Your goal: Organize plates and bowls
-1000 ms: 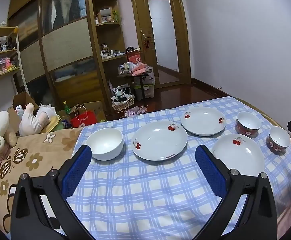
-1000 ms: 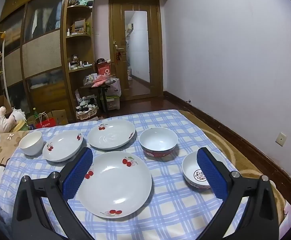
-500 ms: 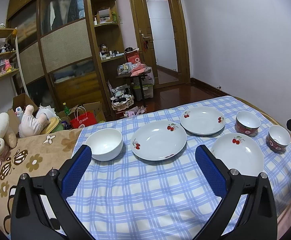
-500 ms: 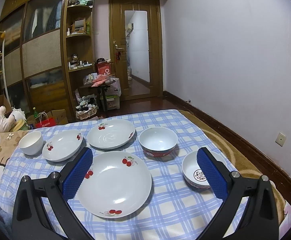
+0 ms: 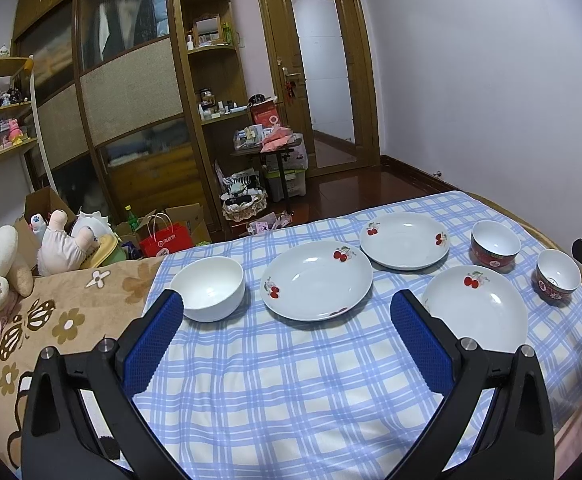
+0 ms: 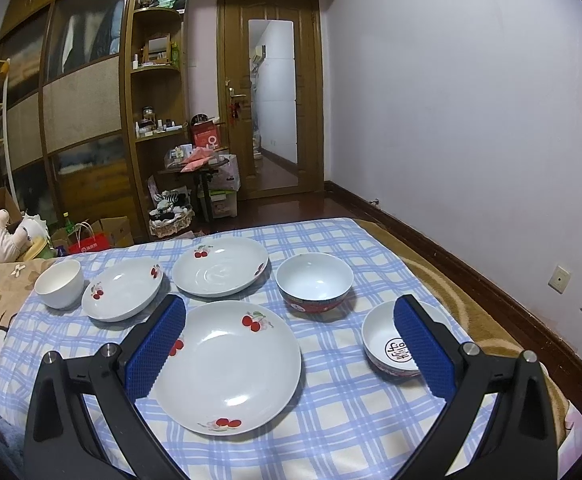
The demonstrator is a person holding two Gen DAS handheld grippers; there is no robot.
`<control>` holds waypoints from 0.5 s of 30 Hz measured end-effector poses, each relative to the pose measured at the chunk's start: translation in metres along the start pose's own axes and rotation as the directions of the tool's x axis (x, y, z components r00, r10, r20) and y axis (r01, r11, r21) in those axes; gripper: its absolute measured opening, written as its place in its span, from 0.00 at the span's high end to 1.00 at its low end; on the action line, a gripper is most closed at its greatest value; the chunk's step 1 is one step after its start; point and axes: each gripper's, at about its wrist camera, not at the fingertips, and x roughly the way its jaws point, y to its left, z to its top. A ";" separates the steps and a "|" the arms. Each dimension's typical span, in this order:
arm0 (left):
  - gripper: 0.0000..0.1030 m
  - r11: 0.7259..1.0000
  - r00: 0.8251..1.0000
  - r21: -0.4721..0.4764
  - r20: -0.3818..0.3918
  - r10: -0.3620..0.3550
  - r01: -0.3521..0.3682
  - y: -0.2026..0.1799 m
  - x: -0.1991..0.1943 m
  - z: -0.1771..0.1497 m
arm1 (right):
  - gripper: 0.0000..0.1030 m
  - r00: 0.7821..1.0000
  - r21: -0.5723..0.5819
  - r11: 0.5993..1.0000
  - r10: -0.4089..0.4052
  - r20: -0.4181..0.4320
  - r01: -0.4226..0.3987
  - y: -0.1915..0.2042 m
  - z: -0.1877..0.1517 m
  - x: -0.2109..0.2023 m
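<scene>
A: How are the two grippers held?

B: The left gripper (image 5: 287, 306) is spread wide with nothing in it. The right gripper (image 6: 289, 310) is spread wide too, and nothing is held.

A: Where are the dishes?

B: A cherry plate (image 5: 316, 280) is seen just ahead, between the left gripper's pads. A white bowl (image 5: 208, 288) is set by its left pad. Another cherry plate (image 6: 227, 372) is seen low between the right gripper's pads. A bowl with a red mark inside (image 6: 391, 344) is partly hidden behind its right pad. All are laid on the checked cloth (image 5: 275, 392).
</scene>
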 end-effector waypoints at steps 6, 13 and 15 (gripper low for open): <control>0.01 1.000 1.000 0.000 0.000 -0.001 0.001 0.000 0.000 0.000 | 0.00 1.000 -0.001 1.000 -0.001 -0.001 0.001 0.000 0.000 0.000; 0.01 1.000 1.000 0.001 -0.001 -0.001 0.001 0.000 0.000 0.000 | 0.00 1.000 -0.002 1.000 -0.003 -0.002 0.003 0.001 0.001 0.000; 0.01 1.000 1.000 0.001 0.000 0.000 0.000 -0.001 0.000 0.000 | 0.00 1.000 -0.002 1.000 -0.003 -0.003 0.003 0.001 0.001 0.000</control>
